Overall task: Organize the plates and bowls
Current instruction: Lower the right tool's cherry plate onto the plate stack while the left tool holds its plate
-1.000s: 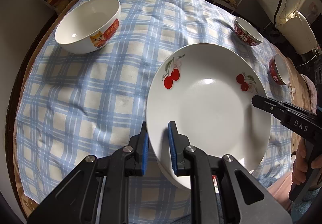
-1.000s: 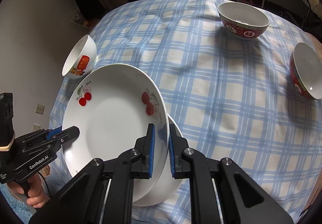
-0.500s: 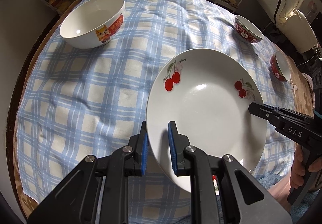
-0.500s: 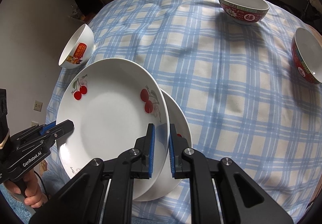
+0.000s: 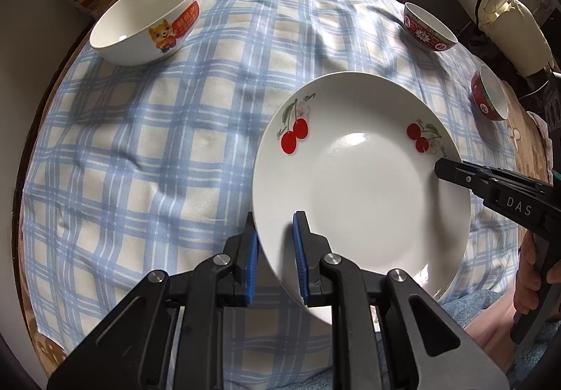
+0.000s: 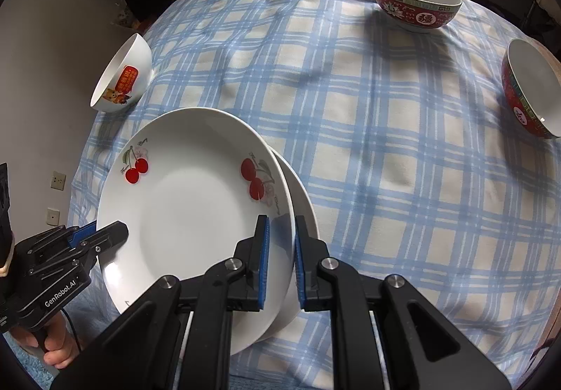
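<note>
1. Table [image 5: 105, 151], round, under a blue checked cloth; my landmark for everything below.
2. Upper plate [image 5: 357, 186]: white, deep, glossy, red cherries printed at two spots on the rim. I hold it above the table's near edge, slightly tilted, over item 3. I judge it stiff, fairly heavy, slick and breakable; the rim is the only place to take hold, at opposite sides as now.
3. Lower plate [image 6: 301, 200]: white, lying on the table's near edge, mostly hidden under item 2.
4. White bowl [image 5: 147, 18], cartoon cat and red label, at the table's far left.
5. Red patterned bowl [image 6: 413, 4], far side of the table.
6. Second red bowl [image 6: 529, 88], table's right edge.
7. Left gripper [image 5: 275, 249]: blue pads pinching the upper plate's near-left rim.
8. Right gripper [image 6: 280, 249]: pads pinching that plate's right rim.
</note>
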Tool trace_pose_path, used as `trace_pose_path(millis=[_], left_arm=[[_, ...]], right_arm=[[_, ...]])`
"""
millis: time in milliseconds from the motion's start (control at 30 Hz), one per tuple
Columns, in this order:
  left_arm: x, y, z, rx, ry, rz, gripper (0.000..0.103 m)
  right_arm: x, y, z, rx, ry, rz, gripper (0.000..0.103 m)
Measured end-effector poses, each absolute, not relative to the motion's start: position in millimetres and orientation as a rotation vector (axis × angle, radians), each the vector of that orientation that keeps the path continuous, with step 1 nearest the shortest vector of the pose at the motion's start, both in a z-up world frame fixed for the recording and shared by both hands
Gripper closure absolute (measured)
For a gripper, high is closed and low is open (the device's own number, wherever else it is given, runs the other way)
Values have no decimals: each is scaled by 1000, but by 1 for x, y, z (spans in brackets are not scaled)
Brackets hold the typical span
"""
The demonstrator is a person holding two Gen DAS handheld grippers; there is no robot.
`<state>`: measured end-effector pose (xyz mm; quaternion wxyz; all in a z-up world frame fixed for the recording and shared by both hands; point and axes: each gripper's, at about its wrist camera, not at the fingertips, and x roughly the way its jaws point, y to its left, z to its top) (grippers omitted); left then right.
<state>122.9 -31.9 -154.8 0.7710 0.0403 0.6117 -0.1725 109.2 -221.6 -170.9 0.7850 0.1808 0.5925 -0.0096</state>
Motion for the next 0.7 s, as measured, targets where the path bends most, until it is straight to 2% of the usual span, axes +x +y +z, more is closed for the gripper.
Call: trace_pose_path(millis=[700], left_arm=[[126, -45, -168, 118, 1354, -371, 83]], right_arm=[[114, -220, -182, 345, 1312, -42, 87]])
